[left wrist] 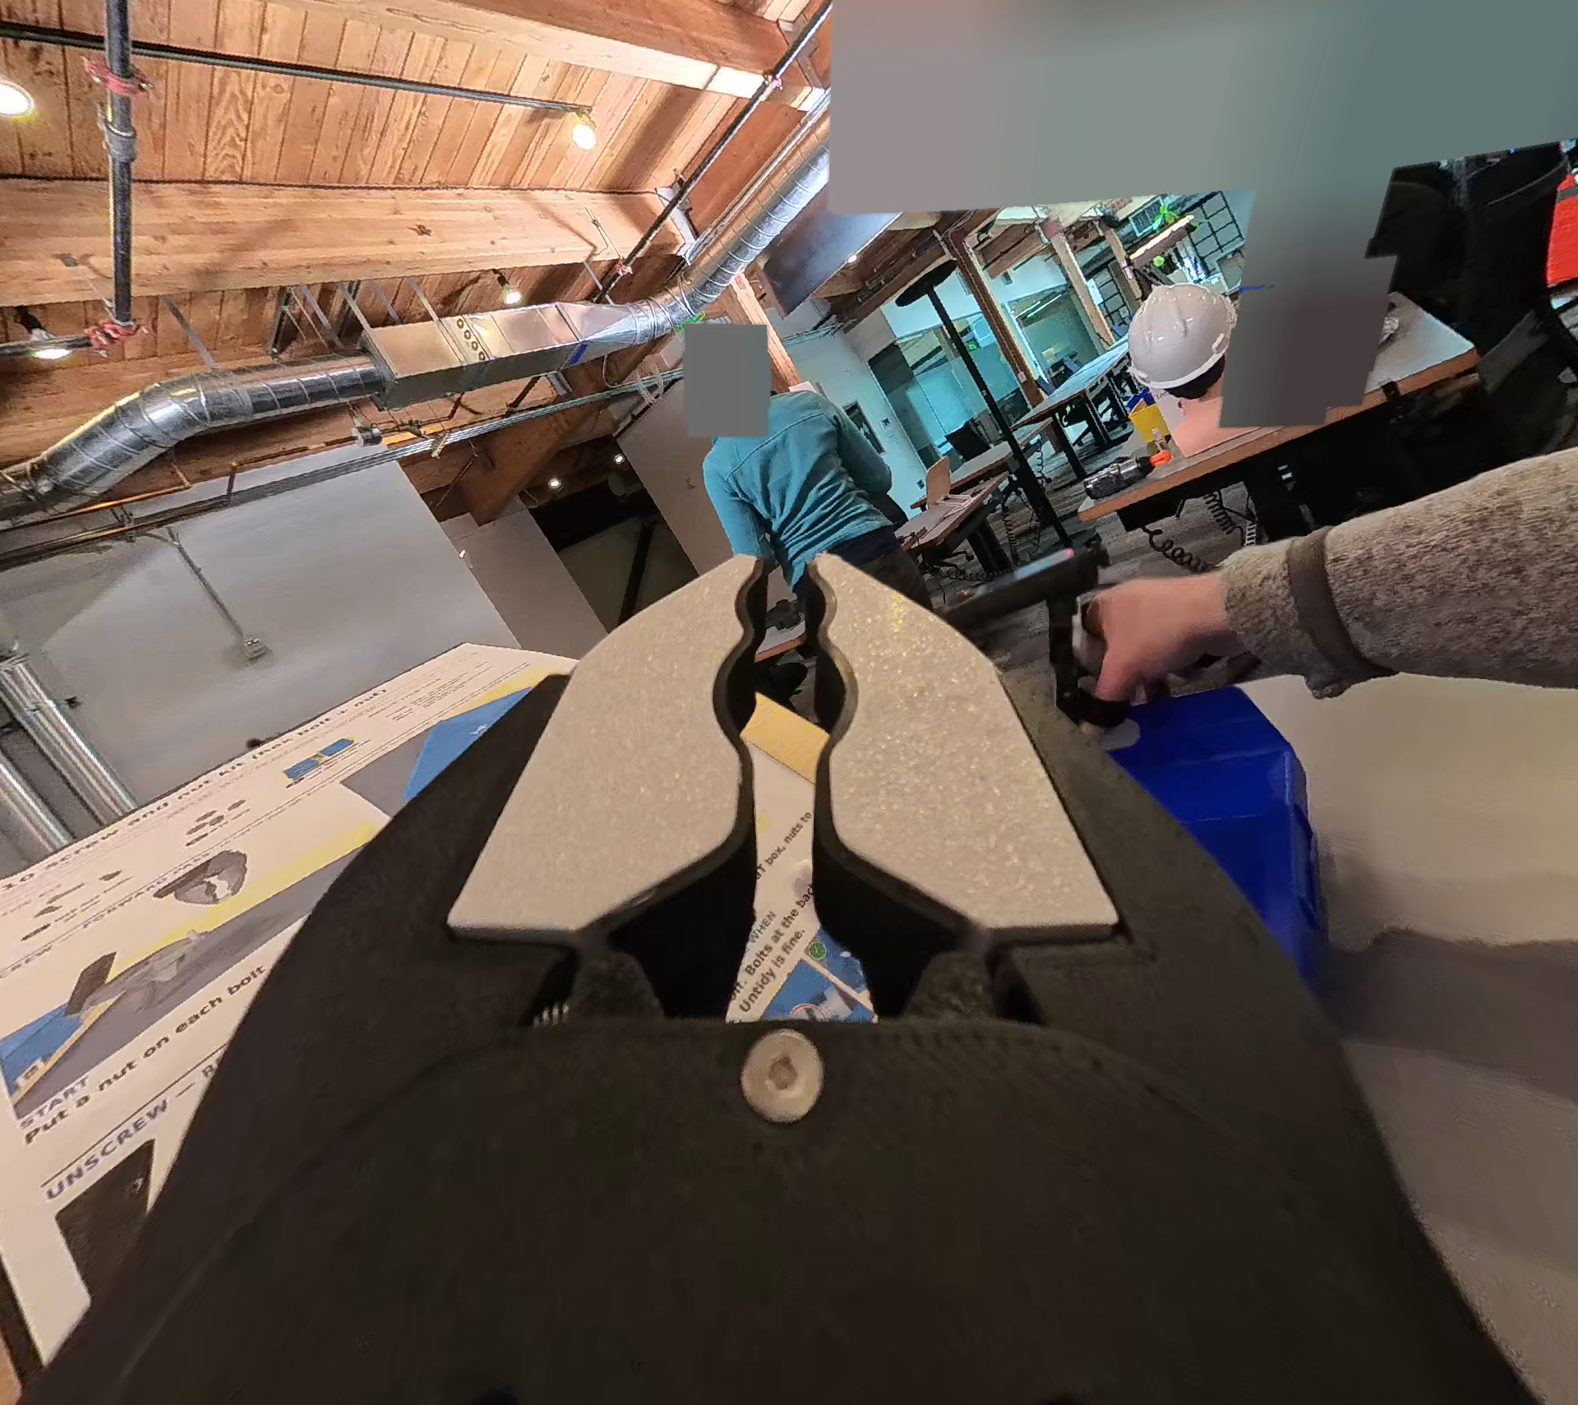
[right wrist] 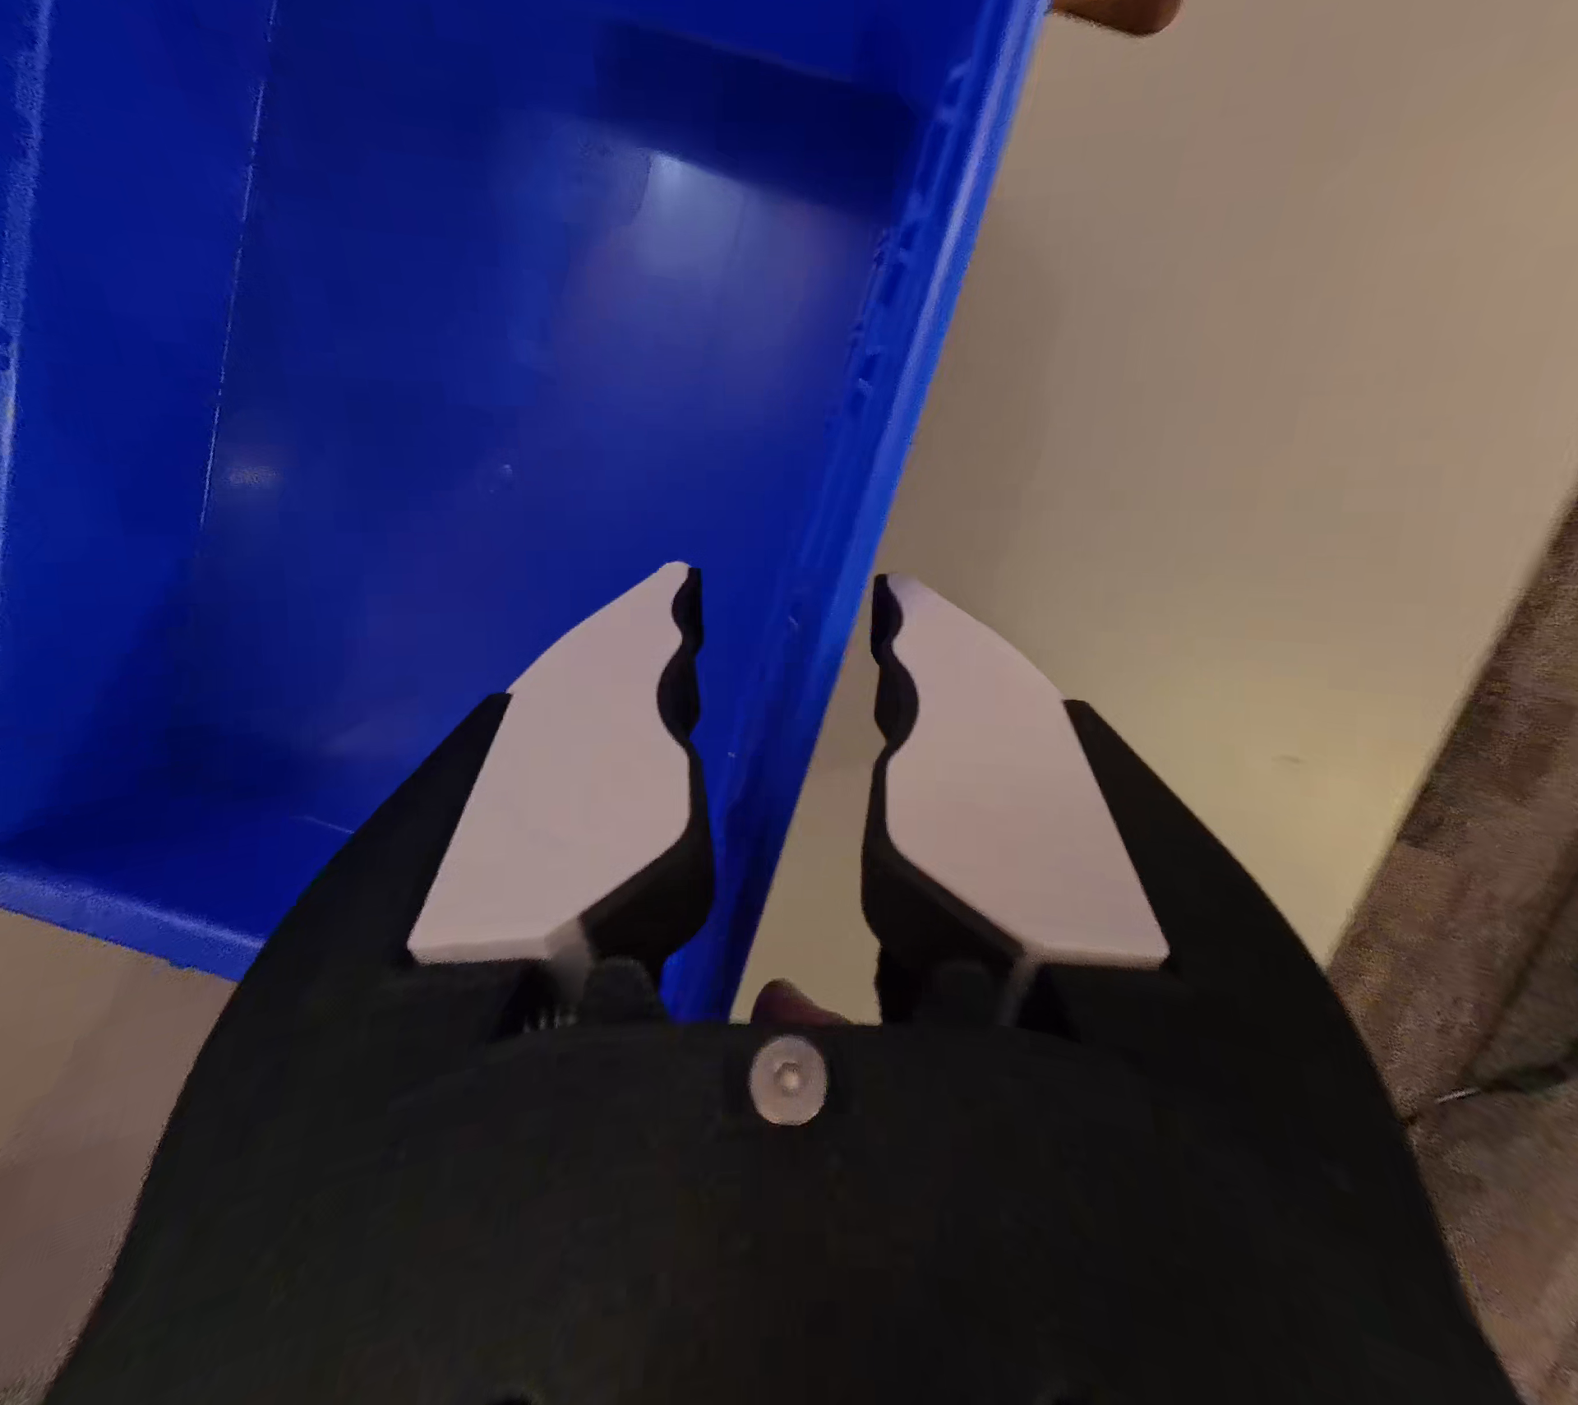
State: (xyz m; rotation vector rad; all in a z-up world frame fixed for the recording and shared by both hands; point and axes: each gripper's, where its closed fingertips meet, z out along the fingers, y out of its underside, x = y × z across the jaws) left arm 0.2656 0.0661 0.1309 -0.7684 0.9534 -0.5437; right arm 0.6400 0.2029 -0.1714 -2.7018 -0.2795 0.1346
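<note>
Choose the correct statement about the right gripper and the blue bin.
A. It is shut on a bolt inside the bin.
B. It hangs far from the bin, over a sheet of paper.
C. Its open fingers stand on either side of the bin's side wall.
C: the right gripper is open, one finger over the inside of the blue bin, the other outside its wall.

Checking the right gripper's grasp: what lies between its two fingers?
In the right wrist view, the blue bin's side wall runs between the open right gripper's fingers, with gaps showing on both sides.
</note>
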